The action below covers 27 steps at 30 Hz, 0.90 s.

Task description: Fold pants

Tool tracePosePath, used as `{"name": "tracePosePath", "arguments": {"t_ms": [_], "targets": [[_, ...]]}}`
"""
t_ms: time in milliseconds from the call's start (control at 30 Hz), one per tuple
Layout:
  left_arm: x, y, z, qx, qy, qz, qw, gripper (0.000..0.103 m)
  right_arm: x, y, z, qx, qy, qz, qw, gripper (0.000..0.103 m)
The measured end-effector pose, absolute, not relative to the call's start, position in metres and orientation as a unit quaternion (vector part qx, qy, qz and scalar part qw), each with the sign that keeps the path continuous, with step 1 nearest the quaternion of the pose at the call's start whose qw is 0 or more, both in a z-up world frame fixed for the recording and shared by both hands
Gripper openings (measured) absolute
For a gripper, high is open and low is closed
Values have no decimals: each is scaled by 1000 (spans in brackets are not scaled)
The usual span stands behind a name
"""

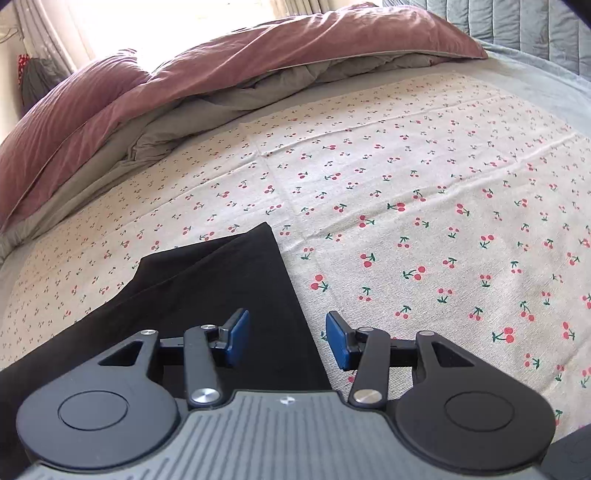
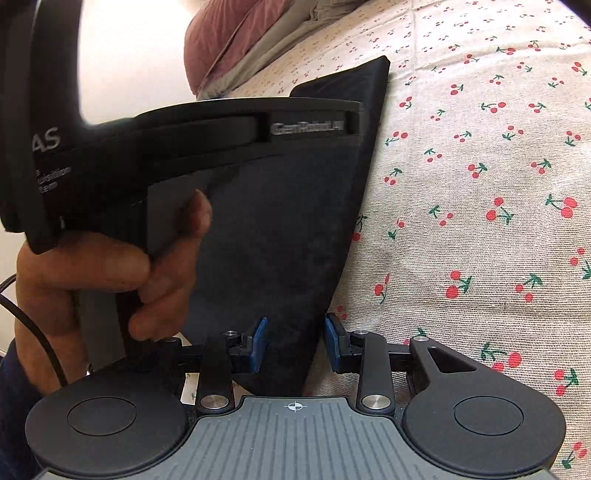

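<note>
Black pants point(image 1: 221, 295) lie folded flat on the cherry-print sheet point(image 1: 406, 184), one corner pointing away from me. My left gripper point(image 1: 287, 334) hovers over their right edge, open, its blue pads point(image 1: 238, 332) apart with nothing pinched between them. In the right wrist view the pants point(image 2: 277, 221) form a dark wedge. My right gripper point(image 2: 295, 339) is open above their near end, with cloth showing below the gap. A hand point(image 2: 110, 266) holds the left gripper's black body point(image 2: 221, 125), which hides part of the pants.
A pink duvet with grey lining point(image 1: 184, 74) is heaped along the far side of the bed. Grey quilted fabric point(image 1: 517, 29) sits at the far right. The sheet point(image 2: 480, 184) spreads wide to the right of the pants.
</note>
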<state>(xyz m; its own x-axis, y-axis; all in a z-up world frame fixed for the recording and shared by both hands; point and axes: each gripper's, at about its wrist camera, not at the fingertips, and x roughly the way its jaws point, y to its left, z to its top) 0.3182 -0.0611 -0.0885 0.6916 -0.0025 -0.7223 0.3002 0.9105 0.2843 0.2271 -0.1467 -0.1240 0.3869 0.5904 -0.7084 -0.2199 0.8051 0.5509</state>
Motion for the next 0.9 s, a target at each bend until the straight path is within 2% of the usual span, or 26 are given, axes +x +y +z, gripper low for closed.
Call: {"name": "tracePosePath", "arguments": {"t_ms": [133,167,200,267,300,400,433,533,700,767,900], "targets": [[325,-84,-110,299,373,-35,878,42,225,-146,-125,188,491,250,813,33],[327,-86,-113,306,374,-43,875,28,225,-146,-126,191,491,250,813,33],[328,-86,-114,302,379,-50,873,9,225,-147,-126,192,491,251,812,32],[333,-84,-111,285,389,-59,874,0,225,-146,-126,191,491,259,810,32],[335,-83,-109,280,392,-61,874,0,226,-146,-127,192,490,264,808,32],[346,-67,-98,211,406,-71,886,0,230,-146,-132,197,494,256,807,9],[349,-60,-92,179,406,-74,893,0,230,-145,-132,186,491,254,812,6],[350,-46,-75,114,385,-79,912,0,223,-141,-120,156,470,246,833,5],[347,-54,-55,48,340,-103,933,0,217,-173,-94,176,437,224,853,4],[352,-67,-50,19,342,-113,933,0,212,-190,-86,181,427,214,860,4],[353,-131,-53,35,341,-125,931,0,203,-234,-77,180,426,183,868,4]]}}
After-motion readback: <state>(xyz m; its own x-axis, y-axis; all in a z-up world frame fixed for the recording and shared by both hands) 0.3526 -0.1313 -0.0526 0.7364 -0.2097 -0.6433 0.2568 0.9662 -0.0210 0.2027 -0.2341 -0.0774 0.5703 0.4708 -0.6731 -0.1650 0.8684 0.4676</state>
